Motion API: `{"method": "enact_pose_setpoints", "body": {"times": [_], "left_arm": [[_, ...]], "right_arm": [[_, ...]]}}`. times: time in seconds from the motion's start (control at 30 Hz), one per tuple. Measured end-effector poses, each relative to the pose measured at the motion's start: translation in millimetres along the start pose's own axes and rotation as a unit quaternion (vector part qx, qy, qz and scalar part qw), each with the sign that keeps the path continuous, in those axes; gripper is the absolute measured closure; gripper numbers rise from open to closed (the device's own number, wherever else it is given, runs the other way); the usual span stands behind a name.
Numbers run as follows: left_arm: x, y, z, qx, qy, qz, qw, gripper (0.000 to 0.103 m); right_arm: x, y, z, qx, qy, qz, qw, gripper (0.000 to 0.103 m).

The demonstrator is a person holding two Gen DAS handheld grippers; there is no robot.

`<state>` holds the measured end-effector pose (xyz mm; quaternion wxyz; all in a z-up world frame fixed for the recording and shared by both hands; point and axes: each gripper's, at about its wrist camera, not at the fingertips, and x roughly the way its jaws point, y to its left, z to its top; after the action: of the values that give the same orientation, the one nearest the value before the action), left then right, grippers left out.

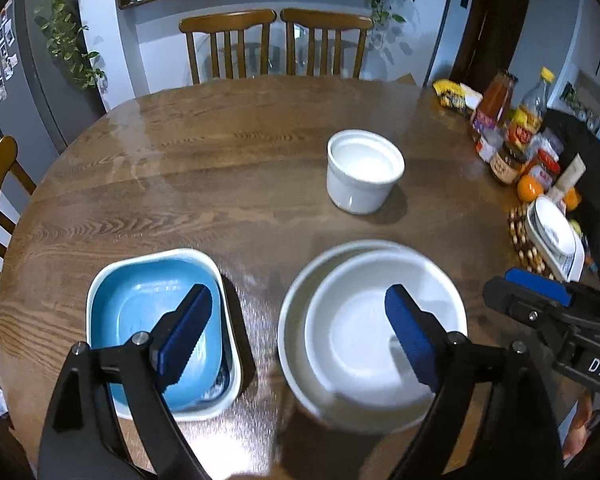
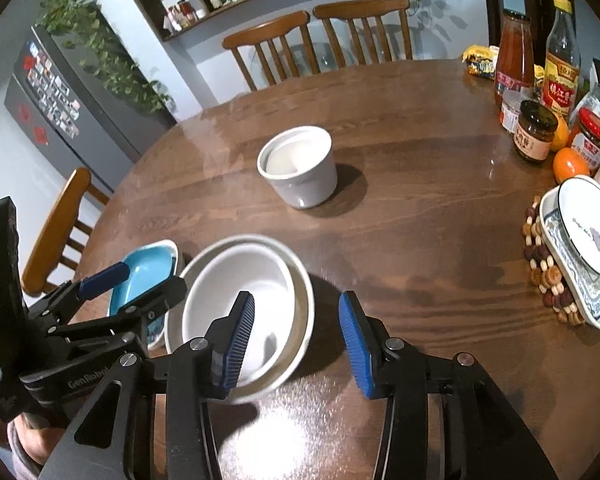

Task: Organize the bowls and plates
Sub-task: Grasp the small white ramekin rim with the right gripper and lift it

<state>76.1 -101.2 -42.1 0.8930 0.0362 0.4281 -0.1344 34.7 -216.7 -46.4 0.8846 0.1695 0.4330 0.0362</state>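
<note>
Left wrist view: the left gripper (image 1: 298,334) is hovering with jaws spread wide, holding nothing. Its left finger is covering part of the blue square dish (image 1: 156,320), which is nesting in a white square dish (image 1: 228,360). Its right finger is overlapping the stacked white bowls (image 1: 364,332), which are motion-blurred at the rim. The white cup (image 1: 362,172) is standing clear, farther back on the wooden table (image 1: 180,168). The right gripper (image 1: 536,292) is entering at the right edge — cut off, jaws indistinct here.

Right wrist view: the right gripper (image 2: 298,338) is hanging open and empty, its left finger over the bowl stack and its right finger over bare table. The left gripper is blocking much of the blue dish. Patterned plates (image 2: 580,248) on a beaded trivet (image 2: 540,264) are sitting at the right, partly cropped, beside jars and bottles (image 2: 540,92).
</note>
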Motion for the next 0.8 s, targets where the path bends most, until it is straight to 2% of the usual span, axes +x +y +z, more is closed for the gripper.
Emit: {"method": "enact_pose_setpoints", "body": {"times": [0.13, 0.27, 0.47, 0.57, 0.63, 0.8], "left_arm": [[4, 3, 16, -0.002, -0.019, -0.002, 0.9998, 0.015], [10, 6, 39, -0.013, -0.022, -0.001, 0.9997, 0.015], [18, 10, 78, -0.011, -0.044, 0.0, 0.999, 0.011], [38, 11, 86, -0.016, -0.032, -0.011, 0.9993, 0.011], [58, 11, 87, -0.026, -0.01, -0.019, 0.9994, 0.011], [95, 7, 89, -0.034, 0.026, -0.029, 0.9987, 0.011]], "right_arm": [[-1, 0, 11, -0.017, -0.028, -0.006, 0.999, 0.058], [2, -6, 28, -0.005, -0.036, 0.008, 0.999, 0.058], [14, -6, 68, -0.005, -0.053, 0.013, 0.998, 0.058], [31, -10, 78, -0.001, -0.047, 0.013, 0.999, 0.058], [49, -15, 81, 0.01, -0.035, 0.021, 0.999, 0.058], [83, -26, 84, 0.021, -0.011, 0.007, 1.0, 0.058]]}}
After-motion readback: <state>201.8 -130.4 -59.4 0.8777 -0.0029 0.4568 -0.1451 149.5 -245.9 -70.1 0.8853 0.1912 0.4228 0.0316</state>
